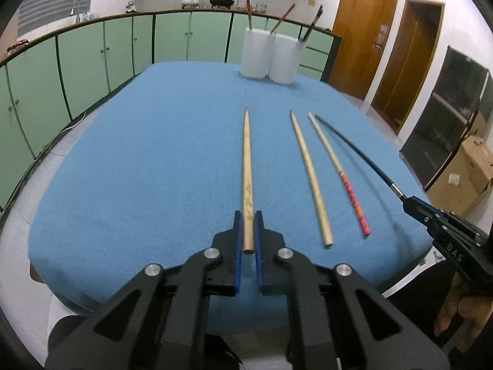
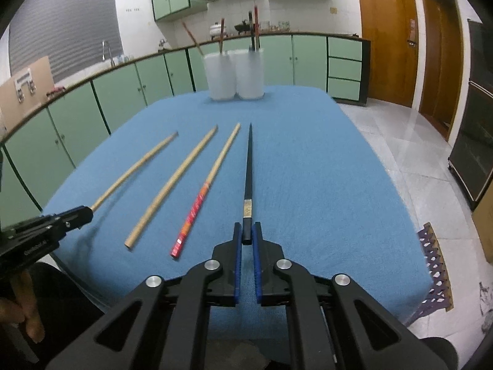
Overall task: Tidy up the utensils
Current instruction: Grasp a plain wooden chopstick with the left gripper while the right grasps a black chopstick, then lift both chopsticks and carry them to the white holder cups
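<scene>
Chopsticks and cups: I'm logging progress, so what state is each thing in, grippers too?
Left gripper: shut on patterned chopstick.
Right gripper: shut on black chopstick.
Plain chopstick: lying on cloth, free.
Red-ended chopstick: lying on cloth, free.
Cups: upright, holding chopsticks.

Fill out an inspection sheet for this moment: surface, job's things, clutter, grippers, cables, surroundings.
Surface: blue cloth covering the table.
Job's things: wooden chopstick in the left gripper; black chopstick in the right gripper; plain chopstick and red-handled chopstick lying on the cloth; two white cups at the far edge, holding chopsticks.
Clutter: nothing seen on the cloth.
Grippers: both shut on a chopstick's thick end.
Cables: nothing seen.
Surroundings: green cabinets, wooden doors, cardboard box.
</scene>
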The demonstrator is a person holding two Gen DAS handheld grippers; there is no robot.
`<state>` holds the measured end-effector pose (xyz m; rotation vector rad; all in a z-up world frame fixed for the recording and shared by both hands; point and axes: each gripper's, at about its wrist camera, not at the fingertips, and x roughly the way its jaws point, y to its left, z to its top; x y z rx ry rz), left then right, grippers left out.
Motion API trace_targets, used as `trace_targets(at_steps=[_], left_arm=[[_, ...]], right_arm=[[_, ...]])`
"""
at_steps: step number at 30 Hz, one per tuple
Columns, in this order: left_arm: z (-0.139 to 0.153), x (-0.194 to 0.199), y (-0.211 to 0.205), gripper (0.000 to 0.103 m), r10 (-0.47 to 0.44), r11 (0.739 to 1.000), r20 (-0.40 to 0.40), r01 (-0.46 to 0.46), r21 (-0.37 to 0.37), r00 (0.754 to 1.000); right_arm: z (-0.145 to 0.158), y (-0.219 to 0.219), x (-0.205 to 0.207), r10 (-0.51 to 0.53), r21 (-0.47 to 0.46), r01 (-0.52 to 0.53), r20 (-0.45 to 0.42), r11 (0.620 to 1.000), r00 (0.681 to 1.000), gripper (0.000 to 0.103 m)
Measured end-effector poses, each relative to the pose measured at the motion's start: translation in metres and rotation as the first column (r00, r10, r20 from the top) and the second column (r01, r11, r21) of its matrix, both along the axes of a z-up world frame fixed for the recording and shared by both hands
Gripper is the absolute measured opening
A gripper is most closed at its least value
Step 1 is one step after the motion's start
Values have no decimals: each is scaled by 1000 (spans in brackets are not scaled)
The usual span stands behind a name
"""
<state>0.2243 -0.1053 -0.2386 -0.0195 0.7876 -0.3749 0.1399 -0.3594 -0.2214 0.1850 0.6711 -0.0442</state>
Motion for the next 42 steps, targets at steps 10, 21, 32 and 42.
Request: trace_targets(at_steps=[10,21,32,42], left_arm=[[75,-9,5,6,-15,999,131,21,-44,991],[134,30,-4,6,-72,996,181,81,-44,981],[159,75,-15,6,-133,990,151,137,-19,980],[186,104,-24,6,-154,988,153,156,-2,976]], right_arm=[[83,-6,-3,9,-9,-8,136,1000,991,7],[145,-3,48,106,-108,-92,129,990,986,6],[172,-11,105,168,-113,-163,39,980,985,6],[212,-14,135,209,-130,-206,11,970,978,6]])
